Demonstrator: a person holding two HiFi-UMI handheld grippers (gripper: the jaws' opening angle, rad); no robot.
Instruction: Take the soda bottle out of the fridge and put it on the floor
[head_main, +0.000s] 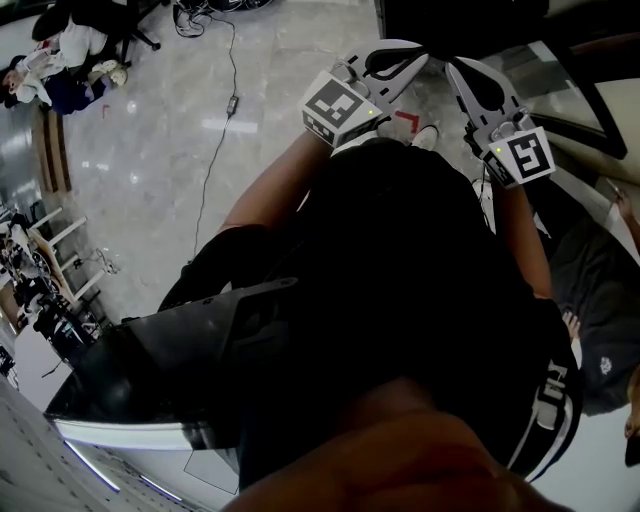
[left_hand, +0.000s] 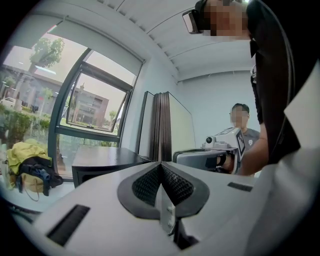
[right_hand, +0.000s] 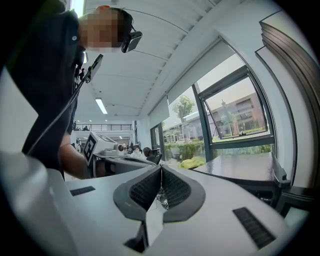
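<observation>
Nearest to us, both tools are clenched on nothing. The left gripper (left_hand: 161, 166) has its meshed pads pressed flat together, and so does the right gripper (right_hand: 161, 170). In the head view they sit side by side at the upper middle of the frame, close enough that a careless swing could knock one against the other.

We see no soda bottle in any view, and no fridge that we can be sure of. This fits a bottle standing in a fridge out of frame, and equally one set on the floor out of frame.

That blindness is our main worry. The person's dark torso (head_main: 400, 300) fills the centre and bottom of the head view and hides the ground at the feet. If a bottle stands there, we judge that a step could tip it.

Further out, a cable (head_main: 215, 150) trails over the floor (head_main: 270, 90) at the upper left, and a foot could catch on it. A second person (head_main: 600, 290) sits at the right edge, near enough for a turning elbow to brush.

Farther still, a dark table (left_hand: 100, 162) stands under the window (left_hand: 90, 105) at the left of the left gripper view. We think a low swing could strike its corner.
</observation>
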